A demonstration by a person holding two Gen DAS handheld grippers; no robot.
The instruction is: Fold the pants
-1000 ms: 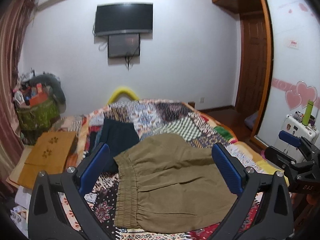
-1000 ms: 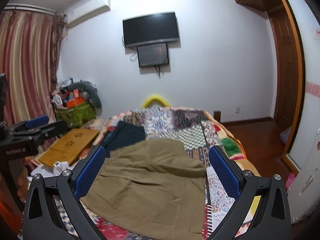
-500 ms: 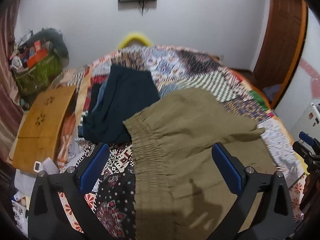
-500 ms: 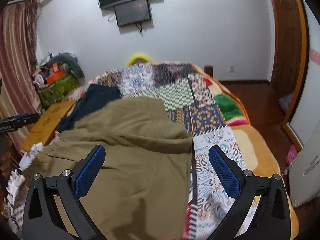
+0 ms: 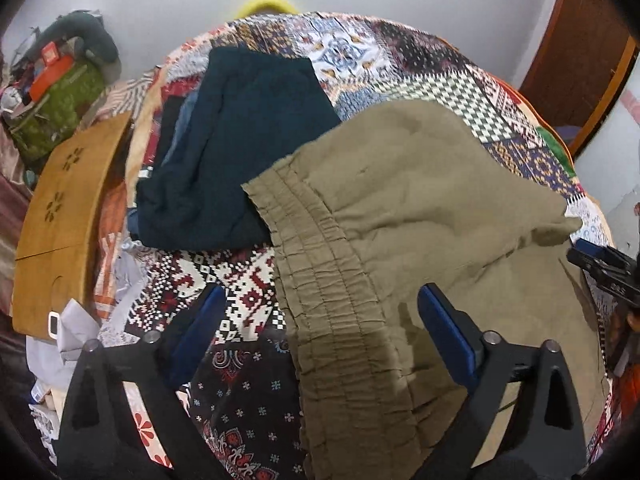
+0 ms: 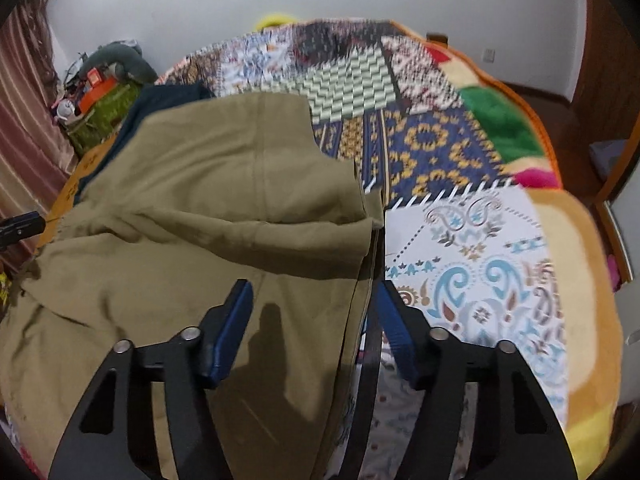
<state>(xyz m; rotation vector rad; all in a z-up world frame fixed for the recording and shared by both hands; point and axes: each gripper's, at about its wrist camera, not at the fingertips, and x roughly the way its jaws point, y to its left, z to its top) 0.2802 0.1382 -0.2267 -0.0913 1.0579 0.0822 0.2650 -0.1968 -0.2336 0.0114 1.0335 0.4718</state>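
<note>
Your olive pants (image 5: pixel 420 240) lie spread on the bed (image 5: pixel 400 64), over the patchwork quilt (image 6: pixel 460 152), toward its near edge. Their gathered elastic waistband (image 5: pixel 320 280) runs along the side facing the bed's left edge, and one leg is folded back across the other, so a loose cuff corner (image 6: pixel 370 220) points toward the bed's right edge. The far corner of the waistband overlaps a dark teal garment (image 5: pixel 240 152) that lies further up the bed, toward the left edge.

Your left gripper (image 5: pixel 320 332) hangs over the waistband with its jaws spread wide and nothing between them; one blue pad (image 5: pixel 196 332) sits above the bare quilt, the other (image 5: pixel 444 332) above the olive cloth. Whether the pads touch the fabric, you cannot tell.

Your right gripper (image 6: pixel 314 332) is over the pants' right side edge, jaws released but set narrower than the left pair. The left pad (image 6: pixel 232 328) is above the cloth and the right pad (image 6: pixel 394 332) is just past the edge, over the white paisley patch (image 6: pixel 480 272). The fabric edge runs between them, ungripped.

Beside the bed's left edge a wooden board (image 5: pixel 64 216) leans, with a green bag (image 5: pixel 56 108) of clutter behind it
</note>
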